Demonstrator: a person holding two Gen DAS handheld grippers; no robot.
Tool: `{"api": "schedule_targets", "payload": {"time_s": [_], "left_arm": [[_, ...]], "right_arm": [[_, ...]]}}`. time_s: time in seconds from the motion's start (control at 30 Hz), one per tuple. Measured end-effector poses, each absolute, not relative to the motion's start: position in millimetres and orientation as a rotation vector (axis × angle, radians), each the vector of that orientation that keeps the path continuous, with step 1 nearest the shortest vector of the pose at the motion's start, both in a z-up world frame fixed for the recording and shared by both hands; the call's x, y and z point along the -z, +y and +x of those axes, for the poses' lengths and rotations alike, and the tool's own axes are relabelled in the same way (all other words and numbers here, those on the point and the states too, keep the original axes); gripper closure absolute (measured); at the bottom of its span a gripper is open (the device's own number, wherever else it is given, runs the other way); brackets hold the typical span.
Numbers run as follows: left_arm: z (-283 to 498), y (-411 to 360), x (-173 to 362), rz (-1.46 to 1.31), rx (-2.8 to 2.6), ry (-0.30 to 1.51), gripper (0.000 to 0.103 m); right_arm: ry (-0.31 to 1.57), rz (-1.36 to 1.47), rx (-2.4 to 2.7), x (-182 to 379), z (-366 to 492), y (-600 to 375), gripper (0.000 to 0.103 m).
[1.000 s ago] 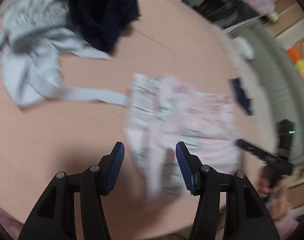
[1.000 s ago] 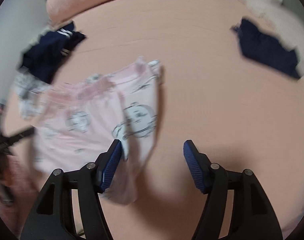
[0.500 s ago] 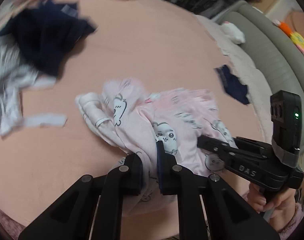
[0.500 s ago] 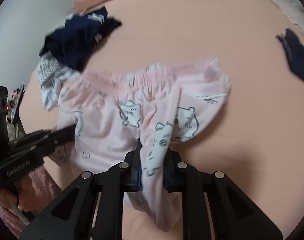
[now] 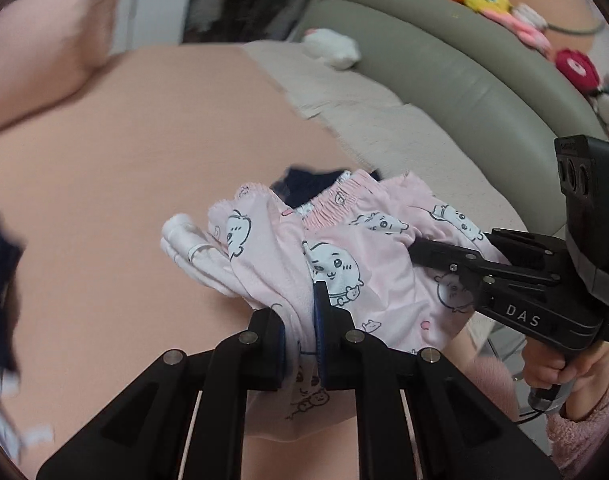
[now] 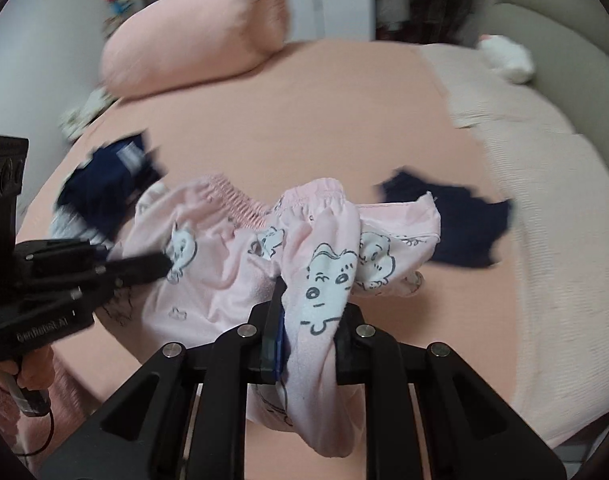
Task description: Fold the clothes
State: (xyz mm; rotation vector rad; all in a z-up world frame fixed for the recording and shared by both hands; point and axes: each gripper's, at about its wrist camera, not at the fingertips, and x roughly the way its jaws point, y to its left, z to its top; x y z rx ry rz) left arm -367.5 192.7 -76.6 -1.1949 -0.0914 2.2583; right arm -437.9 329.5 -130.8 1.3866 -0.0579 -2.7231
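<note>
Pink shorts [image 5: 368,264] printed with white cartoon animals hang bunched between my two grippers, lifted off the pink bed [image 5: 124,168]. My left gripper [image 5: 300,332] is shut on one leg hem. My right gripper [image 6: 308,332] is shut on the other leg hem of the shorts [image 6: 232,256]. The elastic waistband [image 5: 336,204] points away, toward the bed. Each gripper shows in the other's view: the right one [image 5: 420,248] at the right, the left one [image 6: 160,266] at the left. The shorts' lower ends droop below the jaws.
A navy garment [image 6: 460,228] lies on the bed behind the shorts at the right. Another navy garment [image 6: 104,184] and pale clothes lie at the left. A pink bolster pillow [image 6: 196,32] sits at the bed's head. A grey padded headboard [image 5: 444,68] and beige blanket [image 6: 544,184] are at the right.
Both grippers closed on the shorts' leg ends about half a second ago and have since lifted them off the bed. The views now tilt up toward the pillow and headboard.
</note>
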Motion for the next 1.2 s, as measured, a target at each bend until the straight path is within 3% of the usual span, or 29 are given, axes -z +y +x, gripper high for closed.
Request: {"api": "schedule_targets", "payload": {"time_s": [0.3, 0.43, 0.5, 0.57, 0.63, 0.7, 0.73, 0.77, 0.83, 0.93, 1.0, 1.03, 1.07, 1.1, 1.13, 1.2], "left_arm": [[-495.0, 287.9, 68.0, -0.975, -2.255, -0.107, 0.091], [-547.9, 300.5, 135.1, -1.125, -2.219, -0.257, 0.088], [-570.0, 308.6, 182.4, -1.253, -2.218, -0.25, 0.086], [-586.1, 316.6, 219.0, -1.398, -2.233, -0.15, 0.074], [-587.3, 315.5, 221.8, -1.383, -2.288, -0.094, 0.067], [-575.7, 308.5, 196.2, -1.208, -2.45, -0.068, 0.066], [-569.9, 305.0, 183.4, -1.115, -2.527, -0.054, 0.061], [-561.8, 305.0, 170.4, -0.986, -2.592, -0.039, 0.047], [-557.7, 323.2, 159.6, -0.835, -2.508, 0.006, 0.038], [-580.7, 367.5, 191.0, -1.003, -2.302, 0.141, 0.038], [-597.4, 385.5, 224.8, -1.154, -2.292, 0.335, 0.049], [-605.3, 380.1, 232.7, -1.207, -2.288, 0.347, 0.059], [-610.5, 368.6, 235.9, -1.243, -2.275, 0.317, 0.061], [-612.1, 356.1, 231.7, -1.267, -2.286, 0.272, 0.06], [-611.5, 343.0, 223.0, -1.283, -2.31, 0.218, 0.054], [-605.9, 319.1, 204.5, -1.305, -2.354, 0.128, 0.051]], "right_arm": [[-0.095, 1.289, 2.916, 103.1, -499.3, 444.1, 0.088], [-0.115, 1.243, 2.974, 124.5, -544.3, 483.8, 0.086], [-0.161, 1.431, 2.892, 174.3, -569.1, 498.4, 0.084], [-0.208, 1.627, 2.789, 226.9, -594.7, 512.2, 0.081], [-0.233, 1.811, 2.69, 272.4, -609.2, 523.2, 0.079], [-0.283, 1.723, 2.726, 266.8, -596.6, 528.3, 0.076], [-0.326, 1.64, 2.781, 254.0, -586.7, 532.1, 0.072], [-0.368, 1.539, 2.873, 237.8, -575.3, 537.0, 0.07], [-0.452, 1.356, 3.06, 216.7, -557.7, 543.1, 0.058], [-0.324, 1.316, 3.003, 220.7, -564.5, 520.8, 0.06], [-0.143, 1.515, 2.929, 249.0, -574.8, 510.2, 0.062], [-0.051, 1.615, 2.887, 263.7, -579.6, 505.5, 0.063], [-0.022, 1.66, 2.872, 272.3, -576.2, 511.5, 0.063], [-0.076, 1.662, 2.86, 272.8, -568.5, 522.7, 0.057], [-0.127, 1.653, 2.871, 265.4, -559.0, 530.3, 0.054], [-0.224, 1.63, 2.901, 247.7, -539.4, 543.7, 0.051]]}}
